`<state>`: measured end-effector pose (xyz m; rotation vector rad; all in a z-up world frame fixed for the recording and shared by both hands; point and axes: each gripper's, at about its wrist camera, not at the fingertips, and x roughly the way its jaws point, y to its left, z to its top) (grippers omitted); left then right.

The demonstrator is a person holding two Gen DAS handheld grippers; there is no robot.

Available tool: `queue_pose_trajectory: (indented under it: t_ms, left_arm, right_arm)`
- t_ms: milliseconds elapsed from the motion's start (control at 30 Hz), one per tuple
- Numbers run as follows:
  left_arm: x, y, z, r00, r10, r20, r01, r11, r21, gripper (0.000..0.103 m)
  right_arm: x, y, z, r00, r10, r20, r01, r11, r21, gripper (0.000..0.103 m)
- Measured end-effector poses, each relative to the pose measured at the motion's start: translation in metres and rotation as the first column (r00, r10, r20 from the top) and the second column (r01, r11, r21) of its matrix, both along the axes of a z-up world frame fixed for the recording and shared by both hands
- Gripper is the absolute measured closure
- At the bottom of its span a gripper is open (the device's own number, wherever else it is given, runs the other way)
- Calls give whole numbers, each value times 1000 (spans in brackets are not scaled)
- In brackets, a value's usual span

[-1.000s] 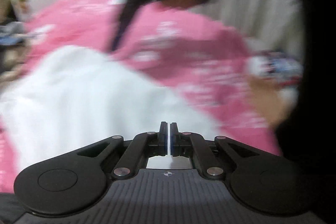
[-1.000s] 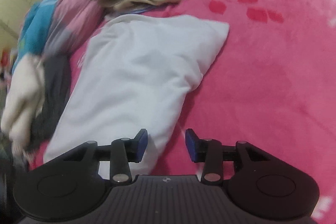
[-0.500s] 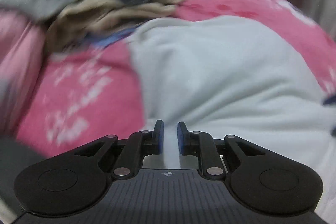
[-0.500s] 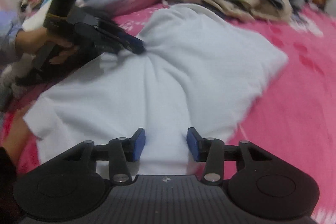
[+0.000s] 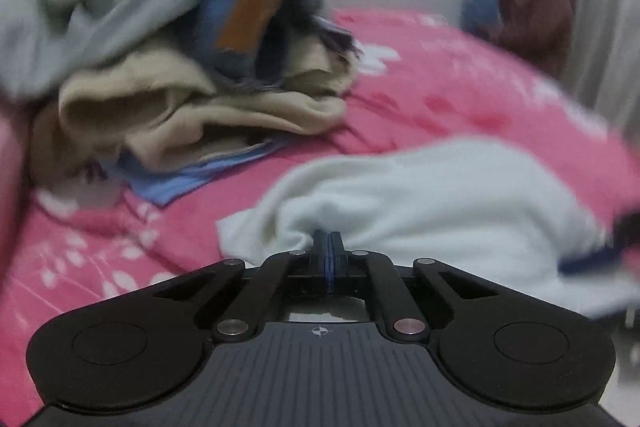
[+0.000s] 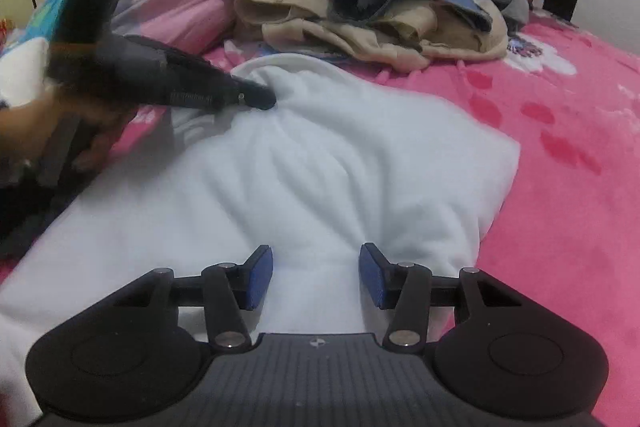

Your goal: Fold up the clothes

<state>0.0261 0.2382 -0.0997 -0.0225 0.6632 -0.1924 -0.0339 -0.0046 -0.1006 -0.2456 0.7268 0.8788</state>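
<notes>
White garment [image 6: 320,163] lies spread on the pink blanket [image 6: 560,187], just in front of the heap of clothes [image 6: 380,7]. My left gripper [image 5: 328,247] is clenched on a bunched edge of it; my right gripper [image 6: 316,275] hovers over it, jaws opening, pinching nothing.

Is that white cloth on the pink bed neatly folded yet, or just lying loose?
Loose. The white cloth lies rumpled, wrinkles running to where the left tool pinches it.

White fleece garment [image 6: 320,163] lies rumpled on the pink bedspread [image 6: 560,227].
</notes>
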Motion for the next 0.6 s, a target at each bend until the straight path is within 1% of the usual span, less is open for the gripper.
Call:
queue_pose_trajectory:
  t_ms: [100,167,233,300,333,367,400,433,467,500,533,600]
  left_arm:
    - [4,-2,2,1000,10,24,-10,1000,11,98]
    - [7,-1,5,1000,16,26,-17,1000,6,98]
    - [10,-1,8,998,44,52,-46,998,46,98]
    - [12,2,13,992,101,76,-107,990,91,98]
    - [9,4,17,989,126,83,-133,987,88,99]
    - [0,4,24,986,141,88,-148,987,69,99]
    - [-12,1,32,984,145,104,-152,986,62,99]
    - [-26,-5,41,984,129,123,-137,989,62,99]
    - [-39,-11,47,987,94,130,-102,993,57,99]
    - [-51,-18,50,993,41,113,-46,998,40,99]
    - [-63,-24,50,996,-22,84,21,1000,14,98]
    - [-83,-39,39,991,-136,12,136,991,-11,96]
  right_arm:
    - [-21,-10,2,999,-29,29,30,999,-30,52]
    - [-37,-15,4,997,-46,54,49,997,-64,51]
    - [-54,-22,9,996,-57,65,62,994,-87,51]
    - [-68,-31,18,995,-70,70,76,993,-94,51]
    - [-72,-35,26,995,-82,59,87,993,-81,51]
    - [-74,-38,35,994,-97,43,100,993,-60,51]
    - [-77,-40,44,994,-101,37,102,995,-18,51]
    - [-81,-42,55,994,-101,36,100,994,33,51]
    - [-85,-41,62,994,-96,44,93,993,75,51]
    - [-87,-36,67,996,-80,51,75,992,100,50]
    - [-89,-27,68,997,-55,53,50,993,104,49]
    - [-92,-6,55,999,8,53,-11,998,56,49]
